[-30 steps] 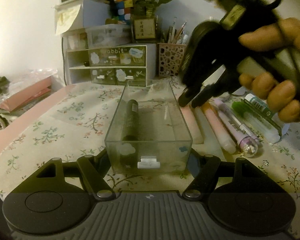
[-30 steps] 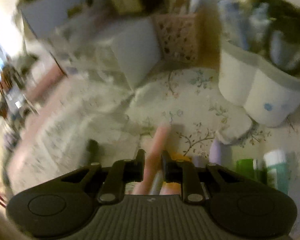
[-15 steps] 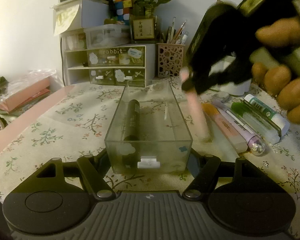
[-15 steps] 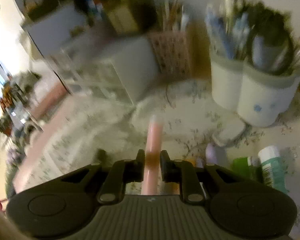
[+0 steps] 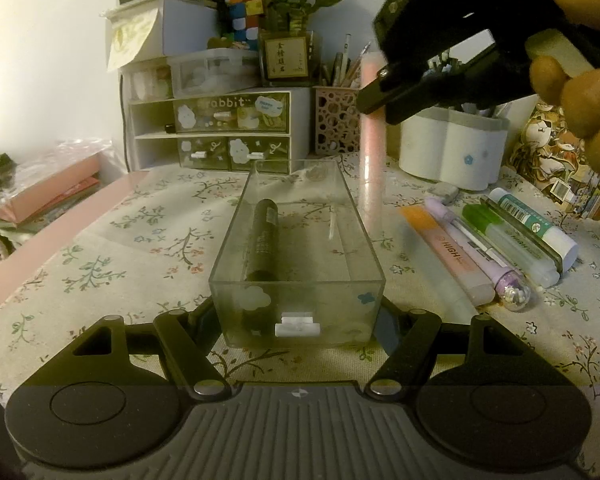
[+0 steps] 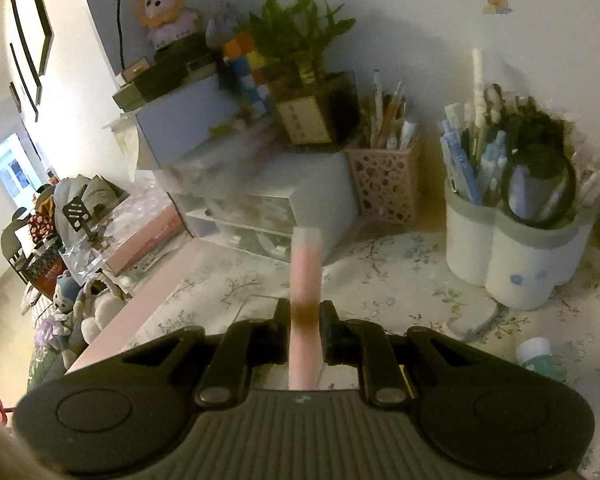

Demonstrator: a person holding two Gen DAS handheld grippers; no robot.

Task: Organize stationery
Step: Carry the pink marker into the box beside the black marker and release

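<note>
The right gripper [image 6: 305, 330] is clamped on a pink pen [image 6: 306, 280], which stands nearly upright between its fingers; in the left wrist view the same pen [image 5: 372, 140] hangs in the air above the far right corner of the clear box [image 5: 298, 256], with the right gripper [image 5: 380, 92] holding it at its upper part. The left gripper [image 5: 298, 320] is spread wide, one finger on each side of the near end of the box; whether the fingers touch its walls I cannot tell. Inside the box a dark pen [image 5: 263, 240] lies lengthwise along the left wall. To the right of the box, on the floral cloth [image 5: 120, 248], lies a row of pens side by side: an orange highlighter [image 5: 446, 254] nearest the box, then a purple pen [image 5: 480, 254], a green highlighter [image 5: 508, 242] and a white-and-green tube [image 5: 534, 228]. Farther back stand a white pen cup [image 5: 452, 152], a pink mesh holder [image 5: 336, 120] and a small drawer unit [image 5: 220, 128].
</note>
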